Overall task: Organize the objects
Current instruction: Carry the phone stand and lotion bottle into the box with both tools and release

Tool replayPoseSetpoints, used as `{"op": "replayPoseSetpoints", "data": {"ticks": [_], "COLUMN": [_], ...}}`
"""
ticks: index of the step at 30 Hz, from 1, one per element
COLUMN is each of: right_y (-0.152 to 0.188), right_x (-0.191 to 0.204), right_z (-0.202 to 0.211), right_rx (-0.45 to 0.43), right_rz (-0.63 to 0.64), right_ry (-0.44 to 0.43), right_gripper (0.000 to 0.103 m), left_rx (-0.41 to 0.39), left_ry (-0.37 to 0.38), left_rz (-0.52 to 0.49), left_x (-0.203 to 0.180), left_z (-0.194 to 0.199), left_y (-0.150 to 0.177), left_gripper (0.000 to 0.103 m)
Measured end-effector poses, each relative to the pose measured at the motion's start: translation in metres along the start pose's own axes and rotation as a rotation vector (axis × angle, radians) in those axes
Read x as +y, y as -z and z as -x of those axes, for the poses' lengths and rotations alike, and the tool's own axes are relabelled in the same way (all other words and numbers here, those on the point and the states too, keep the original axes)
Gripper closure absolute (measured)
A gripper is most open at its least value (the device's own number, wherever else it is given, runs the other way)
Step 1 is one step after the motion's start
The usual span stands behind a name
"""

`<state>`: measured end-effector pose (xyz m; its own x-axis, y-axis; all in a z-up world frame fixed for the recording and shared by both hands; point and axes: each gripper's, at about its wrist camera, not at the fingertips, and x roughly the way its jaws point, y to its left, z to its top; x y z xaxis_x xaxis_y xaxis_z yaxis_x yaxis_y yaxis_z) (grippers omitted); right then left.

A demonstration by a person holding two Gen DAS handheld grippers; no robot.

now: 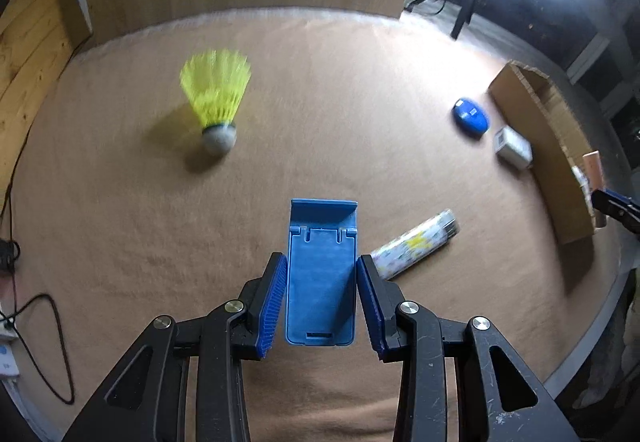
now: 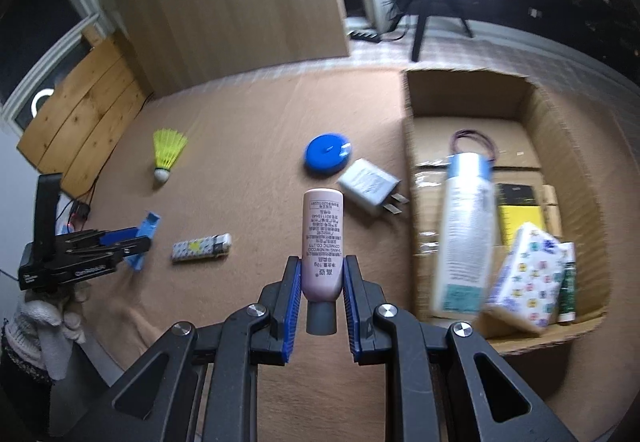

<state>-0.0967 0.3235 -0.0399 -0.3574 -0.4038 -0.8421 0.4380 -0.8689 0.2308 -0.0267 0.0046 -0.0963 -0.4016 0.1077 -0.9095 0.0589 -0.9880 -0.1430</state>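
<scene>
My left gripper (image 1: 321,260) is shut on a blue folding phone stand (image 1: 320,282), held above the tan mat; the right wrist view shows the same gripper (image 2: 136,242) at the left. My right gripper (image 2: 322,261) is shut on a pink tube (image 2: 322,230), grey cap toward the camera, left of the open cardboard box (image 2: 464,94). On the mat lie a yellow shuttlecock (image 2: 168,152), a blue round tape measure (image 2: 328,154), a white charger (image 2: 370,184) and a patterned lighter (image 2: 202,247).
The box holds a white bottle with a blue cap (image 2: 464,230), a tissue pack (image 2: 528,274), a yellow-and-black item (image 2: 518,218) and a green tube (image 2: 568,290). A wooden panel (image 2: 240,2) stands behind the mat. Cables (image 1: 48,342) lie at the left edge.
</scene>
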Motion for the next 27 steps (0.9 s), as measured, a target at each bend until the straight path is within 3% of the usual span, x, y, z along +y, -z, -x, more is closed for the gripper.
{"op": "replayPoseSetpoints", "data": {"ticks": [8, 16, 27], "right_y": [-0.002, 0.002, 0.003], "right_x": [-0.047, -0.082, -0.112], "right_z": [0.03, 0.05, 0.055], "right_rx": [-0.061, -0.09, -0.09], "right_rz": [-0.07, -0.098, -0.117], "right_ry": [0.08, 0.16, 0.182], "right_gripper": [0.085, 0.085, 0.085], "left_rx": [-0.07, -0.101, -0.102], "left_ry": [0.086, 0.16, 0.23], "left_rz": [-0.085, -0.204, -0.305], "left_x": [-0.056, -0.143, -0.242], "left_z": [0.022, 0.012, -0.018], "left_y": [-0.038, -0.077, -0.116], "left_gripper": [0.064, 0.064, 0.064]}}
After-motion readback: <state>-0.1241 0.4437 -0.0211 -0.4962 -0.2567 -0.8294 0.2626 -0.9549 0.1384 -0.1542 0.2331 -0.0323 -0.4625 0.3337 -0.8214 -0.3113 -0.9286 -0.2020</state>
